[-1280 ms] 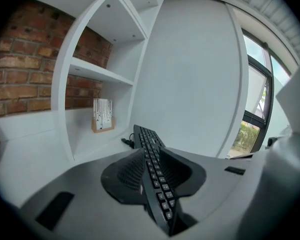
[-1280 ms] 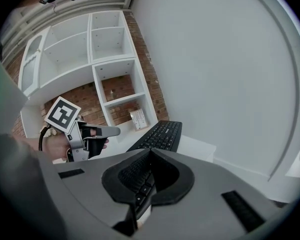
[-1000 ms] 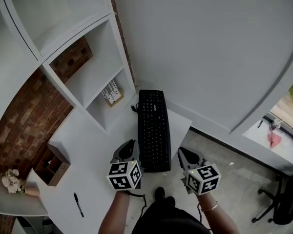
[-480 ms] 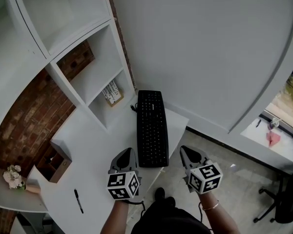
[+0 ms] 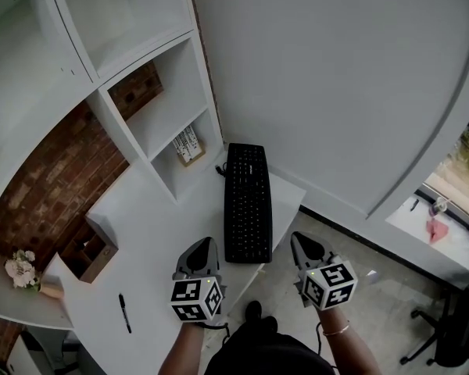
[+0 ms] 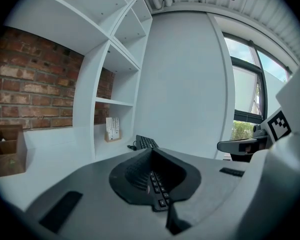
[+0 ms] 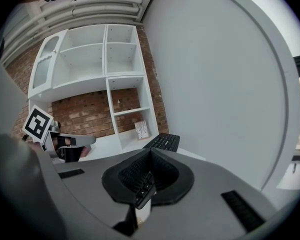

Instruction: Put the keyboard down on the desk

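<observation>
Keyboard (image 5: 248, 203), black, lying flat on the white bench (image 5: 164, 241), lengthwise away from me, its near end at the bench's front edge. My left gripper (image 5: 204, 247) hangs over the bench just left of that end. My right gripper (image 5: 302, 243) hangs just right of it, over the floor. Neither touches the keyboard. Each gripper view shows its own jaws pressed together with nothing between them. Only the head view takes in the pen (image 5: 124, 312) and the open wooden box (image 5: 90, 252) at the bench's left. The left gripper view looks level across the bench to a tall window (image 6: 250, 99). The right gripper view shows the white shelf unit (image 7: 100, 79) up to its top against the brick wall (image 7: 90, 115), a small card (image 7: 141, 130) propped in its lowest bay.
</observation>
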Motion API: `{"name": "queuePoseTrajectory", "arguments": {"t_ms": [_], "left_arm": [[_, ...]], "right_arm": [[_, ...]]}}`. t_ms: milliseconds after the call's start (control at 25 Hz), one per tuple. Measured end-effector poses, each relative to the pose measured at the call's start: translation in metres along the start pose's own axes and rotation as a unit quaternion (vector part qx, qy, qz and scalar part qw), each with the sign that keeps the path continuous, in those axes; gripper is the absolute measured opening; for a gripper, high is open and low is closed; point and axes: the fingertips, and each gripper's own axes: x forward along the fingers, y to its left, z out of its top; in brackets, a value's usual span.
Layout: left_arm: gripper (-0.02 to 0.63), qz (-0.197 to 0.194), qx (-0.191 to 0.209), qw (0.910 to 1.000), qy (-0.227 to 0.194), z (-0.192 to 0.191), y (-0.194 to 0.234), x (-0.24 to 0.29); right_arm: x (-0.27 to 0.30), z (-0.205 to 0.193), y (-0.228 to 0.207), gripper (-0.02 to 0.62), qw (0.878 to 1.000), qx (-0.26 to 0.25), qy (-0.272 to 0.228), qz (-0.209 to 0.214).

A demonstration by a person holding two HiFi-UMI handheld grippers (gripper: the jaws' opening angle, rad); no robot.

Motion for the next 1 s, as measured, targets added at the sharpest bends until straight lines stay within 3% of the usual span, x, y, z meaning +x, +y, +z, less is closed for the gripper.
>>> {"name": "queuePoseTrajectory", "arguments": {"t_ms": [1000], "left_arm": [[0.008,0.000,-0.010,0.9999,-0.009,0.001,0.011,-0.004]], "right_arm": [[0.004,0.010,0.002,0.005,1.000,-0.017,-0.015,-0.007]]}}
